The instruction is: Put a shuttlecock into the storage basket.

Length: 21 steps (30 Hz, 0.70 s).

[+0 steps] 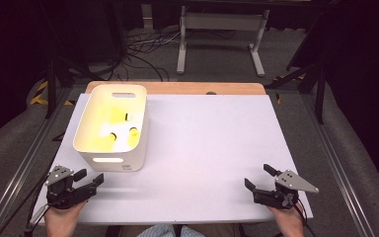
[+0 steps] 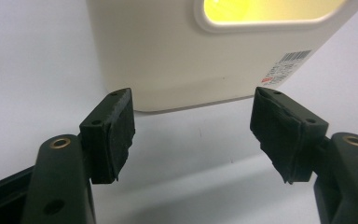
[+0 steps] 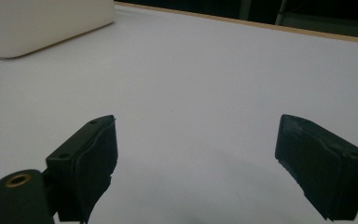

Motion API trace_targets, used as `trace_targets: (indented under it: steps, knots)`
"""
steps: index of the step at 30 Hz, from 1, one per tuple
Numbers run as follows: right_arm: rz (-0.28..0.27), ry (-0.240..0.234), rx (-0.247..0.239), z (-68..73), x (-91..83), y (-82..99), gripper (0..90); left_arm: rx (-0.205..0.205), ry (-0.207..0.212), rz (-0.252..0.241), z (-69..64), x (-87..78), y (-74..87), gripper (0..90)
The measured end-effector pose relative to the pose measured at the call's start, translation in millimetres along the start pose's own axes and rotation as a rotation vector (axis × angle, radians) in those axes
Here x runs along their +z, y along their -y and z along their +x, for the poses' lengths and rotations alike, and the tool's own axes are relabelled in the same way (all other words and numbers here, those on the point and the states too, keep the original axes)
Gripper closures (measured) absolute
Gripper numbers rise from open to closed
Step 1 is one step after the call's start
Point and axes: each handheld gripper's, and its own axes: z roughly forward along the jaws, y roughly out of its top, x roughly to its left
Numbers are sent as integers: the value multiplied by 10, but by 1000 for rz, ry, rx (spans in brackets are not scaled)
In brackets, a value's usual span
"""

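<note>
Looking down from the high view, we saw the white table [image 1: 207, 148] taking up most of the scene, with a strip of bare wood showing along its far edge. On its left half stood the cream bin [image 1: 112, 127], a deep plastic tub with rounded corners and a slot handle cut into each short wall; its inside glowed yellow, and we could make out a few small yellow things with dark ends lying on its floor (too washed out by the glare for us to say what they were). Our left gripper [image 1: 90, 177] rested at the near left corner of the table, just in front of the bin and close to its near wall without touching it; in the left gripper view the bin [image 2: 182, 56] rose right ahead, a barcode label [image 2: 284, 67] stuck near its lower corner. That gripper's jaws stood wide apart with nothing between them, only bare table. Our right gripper [image 1: 259, 177] sat at the near right corner, well apart from the bin, and its jaws were likewise spread wide and held nothing; in the right gripper view the bin's corner [image 3: 42, 25] showed far off at the upper left, across a stretch of white table [image 3: 205, 84]. A hand held each gripper from the near edge.
</note>
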Motion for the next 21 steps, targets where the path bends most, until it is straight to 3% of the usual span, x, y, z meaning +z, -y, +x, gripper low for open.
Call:
trace_targets:
  steps: [13, 21]
  knots:
    - [13, -13, 4, -11, 25, 9, 132, 29, 0, 17, -8, 30, -20, 298]
    - [14, -16, 3, -11, 28, 8, 132, 17, 2, 5, 19, 30, -24, 292]
